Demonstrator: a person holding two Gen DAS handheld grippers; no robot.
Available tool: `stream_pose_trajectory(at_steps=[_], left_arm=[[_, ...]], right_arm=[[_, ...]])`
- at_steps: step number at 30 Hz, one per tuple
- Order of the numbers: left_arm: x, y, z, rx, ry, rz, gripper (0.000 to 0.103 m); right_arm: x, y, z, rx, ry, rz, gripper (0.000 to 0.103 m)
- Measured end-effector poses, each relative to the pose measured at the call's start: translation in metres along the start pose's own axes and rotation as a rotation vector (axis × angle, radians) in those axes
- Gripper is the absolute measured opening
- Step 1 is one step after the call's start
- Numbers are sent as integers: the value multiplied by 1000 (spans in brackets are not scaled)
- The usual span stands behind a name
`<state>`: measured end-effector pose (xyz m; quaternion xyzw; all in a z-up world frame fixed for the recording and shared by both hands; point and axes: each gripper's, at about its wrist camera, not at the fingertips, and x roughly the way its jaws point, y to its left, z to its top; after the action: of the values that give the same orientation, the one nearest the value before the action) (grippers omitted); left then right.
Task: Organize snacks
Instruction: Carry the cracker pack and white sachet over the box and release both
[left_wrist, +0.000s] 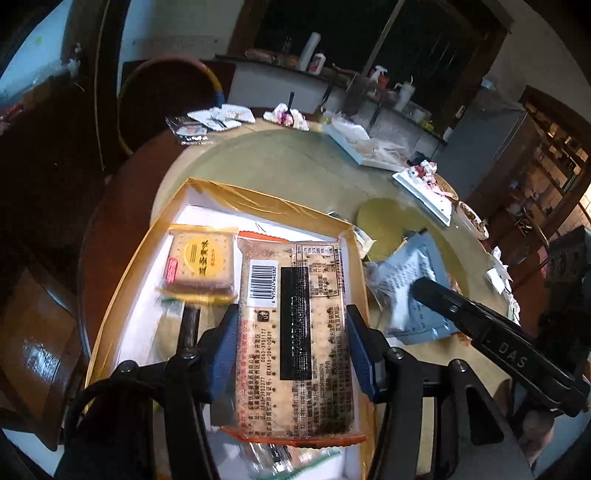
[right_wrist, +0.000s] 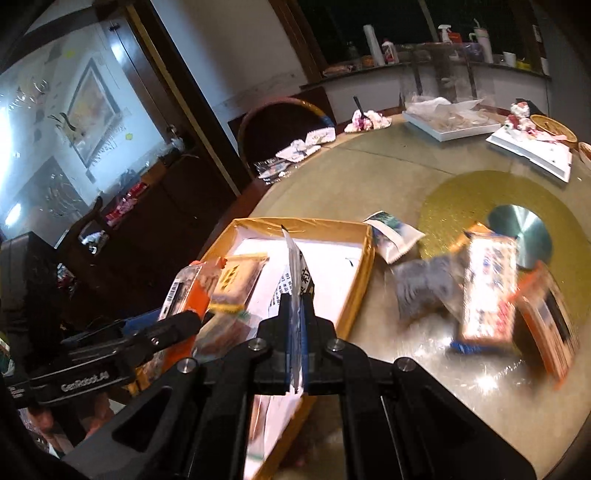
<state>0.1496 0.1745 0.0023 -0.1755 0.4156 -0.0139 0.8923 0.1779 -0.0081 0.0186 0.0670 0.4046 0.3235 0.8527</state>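
Note:
My left gripper (left_wrist: 291, 332) is shut on a long cracker packet (left_wrist: 295, 295) with orange ends and a barcode, its blue pads (left_wrist: 225, 347) pressing on both long sides. It hangs over a white box with a gold rim (left_wrist: 258, 201). A yellow cracker packet (left_wrist: 201, 264) lies inside the box. My right gripper (right_wrist: 295, 299) is shut on a thin white and blue packet (right_wrist: 295, 258), held edge-on above the box (right_wrist: 364, 266). In the left wrist view that right gripper (left_wrist: 424, 288) comes in from the right with its grey-white packet (left_wrist: 406, 284).
Loose snack packets lie right of the box: a white and green one (right_wrist: 393, 236), a grey one (right_wrist: 421, 288) and two orange ones (right_wrist: 487, 291). Farther back on the round glass table (right_wrist: 369, 166) are a white tray (right_wrist: 447, 125), cake plates (right_wrist: 532, 151) and wrappers. A chair (right_wrist: 280, 125) stands behind.

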Motion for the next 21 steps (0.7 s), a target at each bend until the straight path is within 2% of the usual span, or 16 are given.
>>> stream_pose_trajectory(at_steps=[8,12,21], left_arm=[[50,5,26,39,83,42,55],[62,6,32,43,105,67,55],[88,12,42,9,172,82,55]], right_arm=[[56,-6,26,-15,57,-48,5],[74,-10,34,-22,76,-75,5],[100,-24,32,26,137,-85,5]])
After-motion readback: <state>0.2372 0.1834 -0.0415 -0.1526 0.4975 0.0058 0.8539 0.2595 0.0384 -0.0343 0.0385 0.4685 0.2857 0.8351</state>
